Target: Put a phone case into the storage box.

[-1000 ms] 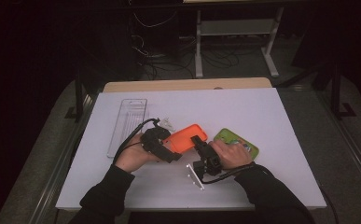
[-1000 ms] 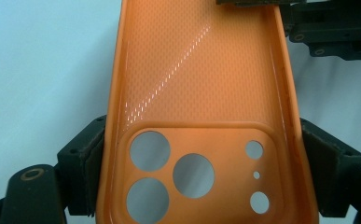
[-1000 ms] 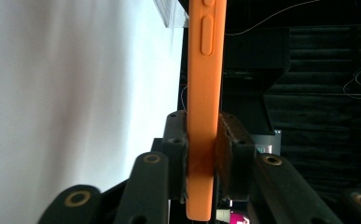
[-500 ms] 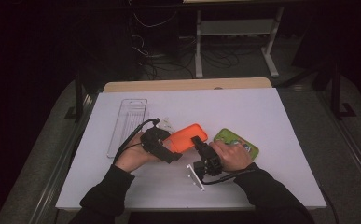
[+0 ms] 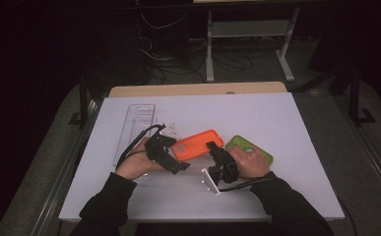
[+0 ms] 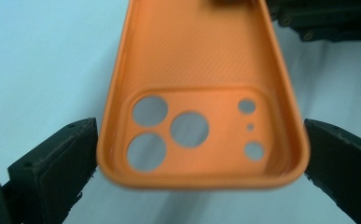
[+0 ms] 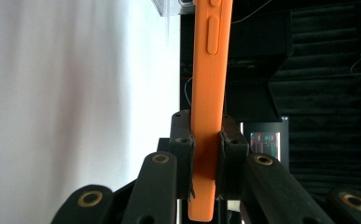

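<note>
Orange phone case (image 5: 198, 145) sits near the middle of the white table (image 5: 286, 123), held between the two hands, open side facing up.

Right tongs (image 5: 213, 149): clamped tight on one end of the case. In the right gripper view the pads (image 7: 183, 140) press flat on both faces of the case wall (image 7: 208, 116), which runs edge-on straight up between them, side buttons showing near the top.

Left tongs (image 5: 177, 152): at the camera-hole end of the case. The jaws have just been opening and now stand wide. In the left gripper view the rounded end of the case (image 6: 201, 135) lies between them, one jaw just beside each corner, neither pressing.

Green phone case (image 5: 257, 150) lies flat on the table just beyond the right hand, partly covered by it.

Clear plastic tray (image 5: 136, 128) lies flat to the left of the left hand, near the table's left edge.

Small clear stand (image 5: 210, 182) rests on the table just in front of the right tongs.
</note>
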Tool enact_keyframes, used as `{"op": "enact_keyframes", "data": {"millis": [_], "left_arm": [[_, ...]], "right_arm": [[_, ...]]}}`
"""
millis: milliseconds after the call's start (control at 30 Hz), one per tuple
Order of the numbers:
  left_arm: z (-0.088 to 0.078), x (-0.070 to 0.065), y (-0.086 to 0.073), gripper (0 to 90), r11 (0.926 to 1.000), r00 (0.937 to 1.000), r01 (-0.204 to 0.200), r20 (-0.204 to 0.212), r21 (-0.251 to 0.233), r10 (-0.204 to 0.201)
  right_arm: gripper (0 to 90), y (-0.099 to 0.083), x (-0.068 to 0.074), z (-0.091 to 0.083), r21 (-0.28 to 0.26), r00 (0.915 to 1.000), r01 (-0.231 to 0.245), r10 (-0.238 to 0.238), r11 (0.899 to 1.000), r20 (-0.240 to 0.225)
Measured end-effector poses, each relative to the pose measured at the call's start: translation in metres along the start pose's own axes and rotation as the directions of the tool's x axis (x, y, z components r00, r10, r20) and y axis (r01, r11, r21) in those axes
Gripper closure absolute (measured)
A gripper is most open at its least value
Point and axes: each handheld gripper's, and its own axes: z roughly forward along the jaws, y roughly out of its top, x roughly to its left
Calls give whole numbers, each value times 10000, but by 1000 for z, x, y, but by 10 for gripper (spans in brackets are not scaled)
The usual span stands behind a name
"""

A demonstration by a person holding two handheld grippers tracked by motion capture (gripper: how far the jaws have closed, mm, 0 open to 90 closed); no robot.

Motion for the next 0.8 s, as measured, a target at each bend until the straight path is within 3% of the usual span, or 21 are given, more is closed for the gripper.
{"op": "enact_keyframes", "data": {"millis": [267,300,333,400,467,500,567,600,667,700,733,767,800], "left_arm": [[-7,6,-3,0,9996,9991,71,-417,-263,-82],[-8,8,-3,0,9998,9991,-48,-419,-205,39],[-8,8,-4,0,9997,9989,106,-454,-201,-115],[-8,9,-5,0,9994,9987,253,-440,-218,-263],[-8,9,-5,0,9989,9984,362,-424,-294,-375],[-8,10,-5,0,9986,9984,361,-414,-387,-377],[-7,10,-6,0,9967,9977,584,-319,-564,-603],[-7,11,-6,0,9975,9983,441,-349,-555,-461],[-7,11,-6,0,9971,9979,518,-357,-554,-538],[-9,12,-6,0,9990,9989,296,-359,-344,-309],[-8,12,-6,0,9990,9989,290,-359,-334,-302],[-8,12,-6,0,9988,9988,370,-323,-325,-380],[-8,11,-6,0,9982,9984,458,-317,-394,-470]], "right_arm": [[780,-11,-11,-5,166,9916,-1222,1228,9924,-412],[780,-12,-12,-5,244,9862,-1551,1563,9876,-555],[780,-14,-14,-5,240,9801,-1875,1887,9820,-611],[780,-17,-15,-5,480,9601,-2604,2639,9643,-926],[780,-20,-19,-4,440,9544,-2780,2812,9596,-1003],[780,-21,-21,-4,456,9456,-3006,3040,9526,-1157],[780,-22,-22,-4,587,9130,-3818,3863,9224,-1314],[780,-23,-24,-3,562,8993,-4087,4125,9109,-1455],[780,-25,-27,-3,607,8811,-4425,4463,8947,-1563],[780,-24,-27,-4,820,8452,-5002,5067,8620,-1702],[780,-26,-29,-3,861,8271,-5232,5295,8478,-1882],[780,-28,-30,-2,851,8182,-5375,5433,8390,-1883],[780,-29,-32,-1,943,7997,-5589,5656,8238,-2016]]}}
